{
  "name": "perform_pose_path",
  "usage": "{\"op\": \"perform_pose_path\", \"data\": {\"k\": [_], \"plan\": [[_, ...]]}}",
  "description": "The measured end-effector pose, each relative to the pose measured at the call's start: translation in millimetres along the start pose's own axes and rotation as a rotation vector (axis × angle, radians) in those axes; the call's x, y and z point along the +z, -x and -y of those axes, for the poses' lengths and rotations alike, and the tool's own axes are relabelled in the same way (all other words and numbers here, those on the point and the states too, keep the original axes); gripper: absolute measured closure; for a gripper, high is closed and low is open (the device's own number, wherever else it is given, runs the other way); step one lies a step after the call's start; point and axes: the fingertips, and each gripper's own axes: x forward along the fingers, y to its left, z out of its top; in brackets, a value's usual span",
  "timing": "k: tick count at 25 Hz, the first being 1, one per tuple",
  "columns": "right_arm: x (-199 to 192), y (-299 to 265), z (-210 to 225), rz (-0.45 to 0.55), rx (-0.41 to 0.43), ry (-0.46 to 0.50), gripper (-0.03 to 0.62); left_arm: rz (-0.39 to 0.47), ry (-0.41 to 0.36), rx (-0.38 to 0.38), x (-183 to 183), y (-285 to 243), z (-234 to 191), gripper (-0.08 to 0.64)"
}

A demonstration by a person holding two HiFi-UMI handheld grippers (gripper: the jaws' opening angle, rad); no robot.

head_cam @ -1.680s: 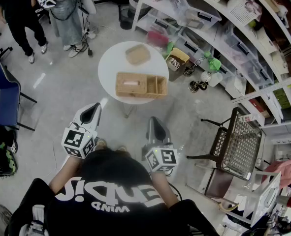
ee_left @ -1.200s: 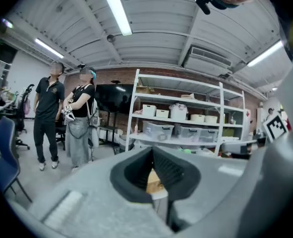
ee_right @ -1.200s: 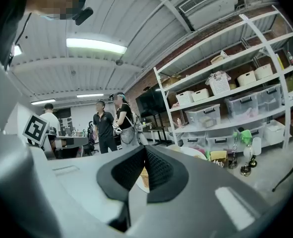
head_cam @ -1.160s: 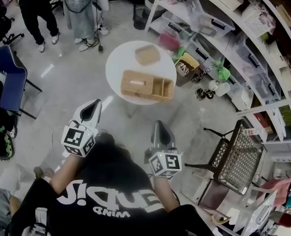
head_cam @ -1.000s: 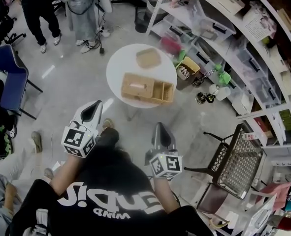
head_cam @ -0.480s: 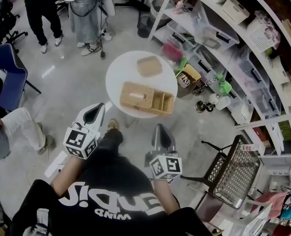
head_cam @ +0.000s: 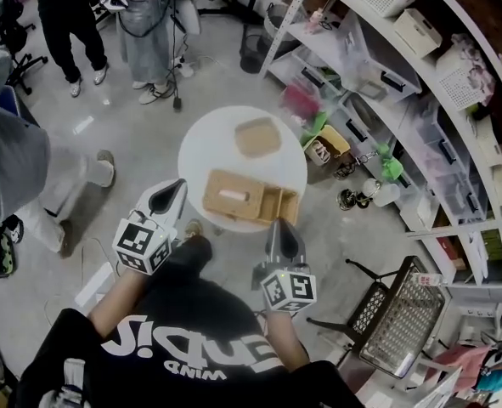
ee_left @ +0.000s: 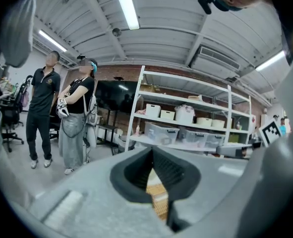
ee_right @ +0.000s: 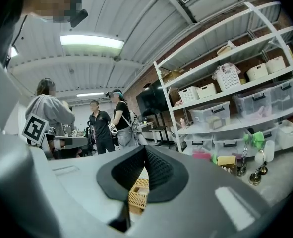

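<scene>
Close below the head camera, two tools are held out side by side over the floor: the left tool point(head_cam: 174, 187) and the right tool point(head_cam: 282, 229). In each gripper view the jaws are seen pressed together with nothing between them; only woven wicker shows past their tips. Neither tool touches anything.

Just ahead of them one round white table point(head_cam: 198, 147) is seen. On its near half one long wicker box point(head_cam: 232, 195) lies flat, its left part closed with a slot on top, its right part an open compartment. On the far half, apart from the box, one flat wicker lid point(head_cam: 257, 136) rests.

The step is judged to be an approach, with both tools at the table's near edge. Before anything could be gripped, the jaws would have to be parted and lowered.

Farther off, one long shelving rack point(head_cam: 403, 75) with bins is seen on the right, one mesh chair point(head_cam: 399, 321) beside it, and three people on the left.
</scene>
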Motion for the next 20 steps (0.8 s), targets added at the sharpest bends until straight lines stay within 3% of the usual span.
{"op": "perform_pose_path", "data": {"k": [16, 20], "plan": [[46.4, -137.3, 23.6, -0.003, -0.037, 0.001, 0.598, -0.017, 0.049, -0.061, 46.1, -119.1, -84.6, 0.559], [55.5, -155.9, 29.0, 0.007, -0.053, 0.004, 0.597, -0.008, 0.022, -0.06, 54.9, -142.7, -98.1, 0.558]]}}
